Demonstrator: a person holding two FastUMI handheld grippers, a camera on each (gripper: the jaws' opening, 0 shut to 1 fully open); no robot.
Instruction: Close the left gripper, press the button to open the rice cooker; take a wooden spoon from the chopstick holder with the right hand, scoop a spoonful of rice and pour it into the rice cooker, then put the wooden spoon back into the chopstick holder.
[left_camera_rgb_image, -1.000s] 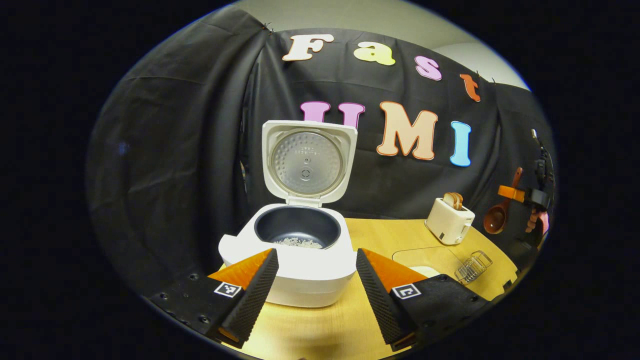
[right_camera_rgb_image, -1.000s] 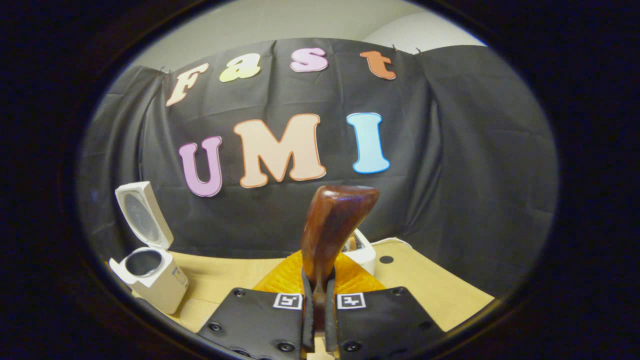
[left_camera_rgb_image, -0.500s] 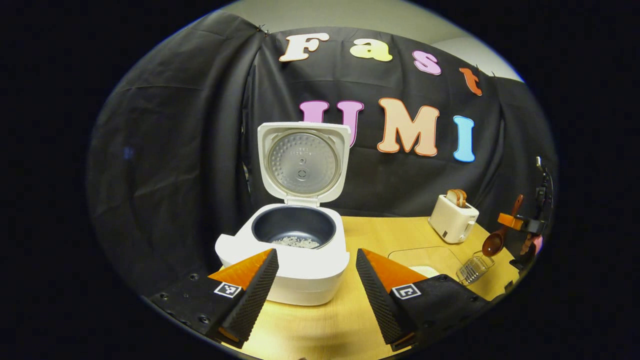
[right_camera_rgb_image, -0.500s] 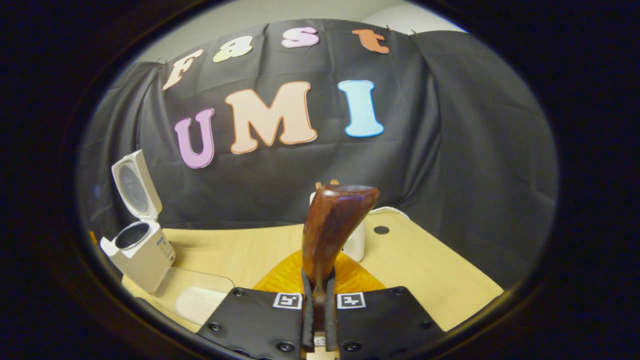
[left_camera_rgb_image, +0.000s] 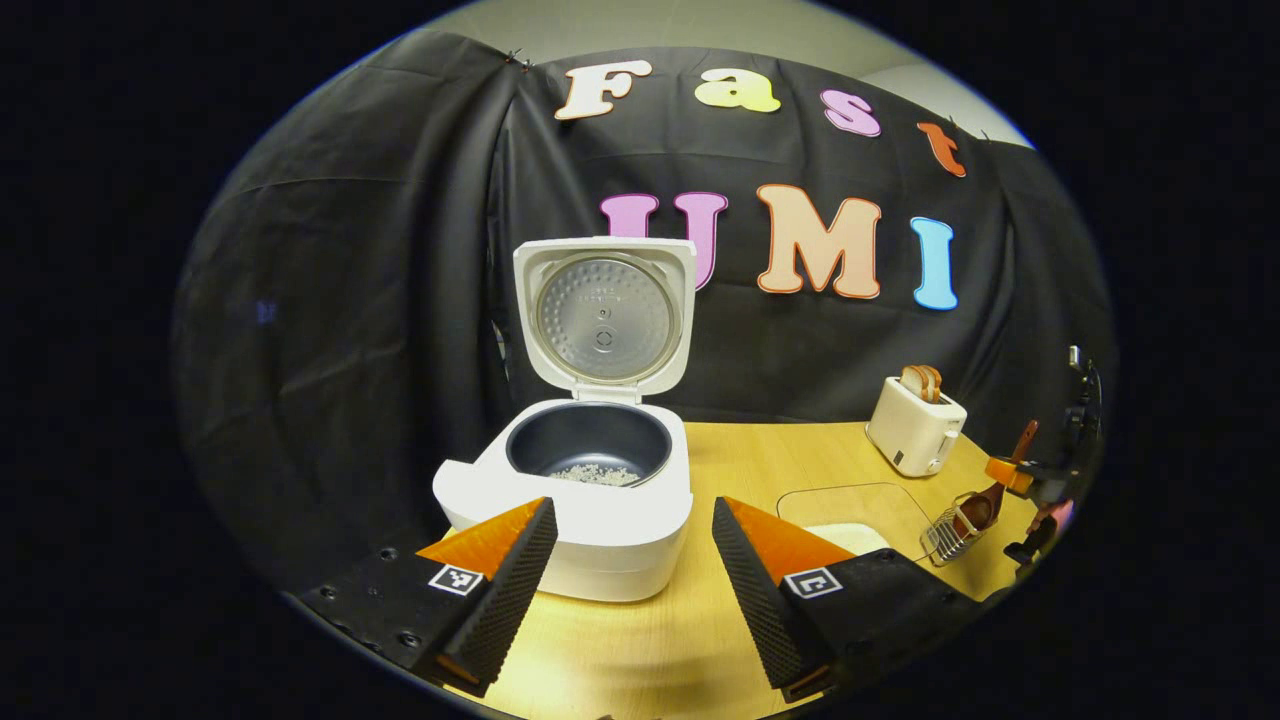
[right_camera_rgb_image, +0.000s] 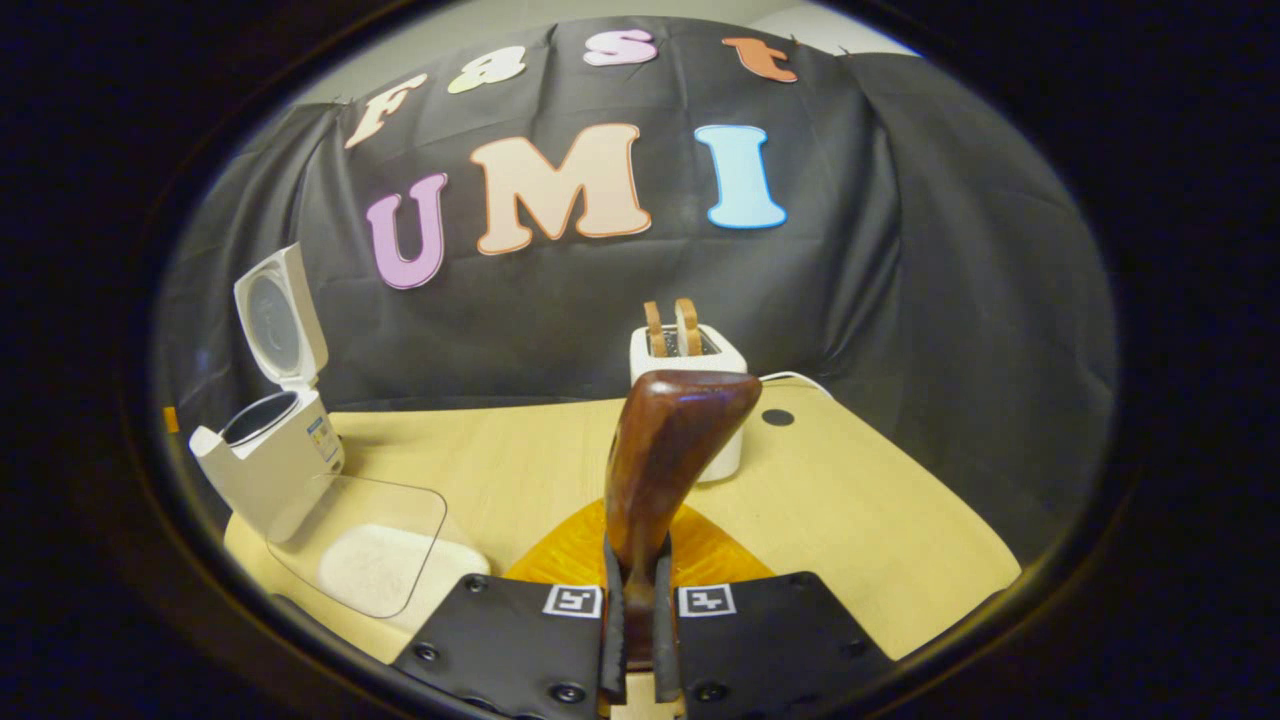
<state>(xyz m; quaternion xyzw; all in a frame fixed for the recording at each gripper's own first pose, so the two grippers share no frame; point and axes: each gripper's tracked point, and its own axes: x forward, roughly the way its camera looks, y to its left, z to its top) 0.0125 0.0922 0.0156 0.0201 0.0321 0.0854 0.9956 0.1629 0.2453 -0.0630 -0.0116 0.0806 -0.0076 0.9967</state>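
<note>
The white rice cooker (left_camera_rgb_image: 590, 500) stands open just ahead of my left gripper (left_camera_rgb_image: 632, 508), its lid (left_camera_rgb_image: 603, 318) upright and a little rice (left_camera_rgb_image: 598, 474) in the dark pot. The left fingers are open with nothing between them. My right gripper (right_camera_rgb_image: 637, 580) is shut on the handle of the brown wooden spoon (right_camera_rgb_image: 668, 455), whose bowl points away from the camera. In the left gripper view the right gripper (left_camera_rgb_image: 1012, 472) hangs at the table's far right, and the spoon's bowl (left_camera_rgb_image: 978, 510) sits at the top of the wire chopstick holder (left_camera_rgb_image: 948, 535).
A clear container of rice (left_camera_rgb_image: 850, 512) (right_camera_rgb_image: 365, 545) lies between the cooker and the holder. A white toaster (left_camera_rgb_image: 915, 425) (right_camera_rgb_image: 690, 385) with bread slices stands at the back right. The wooden table (right_camera_rgb_image: 860, 520) ends close to the right of the holder.
The right gripper has come down with the spoon, from high beside the toaster to the wire holder. The left gripper has stayed open and almost still.
</note>
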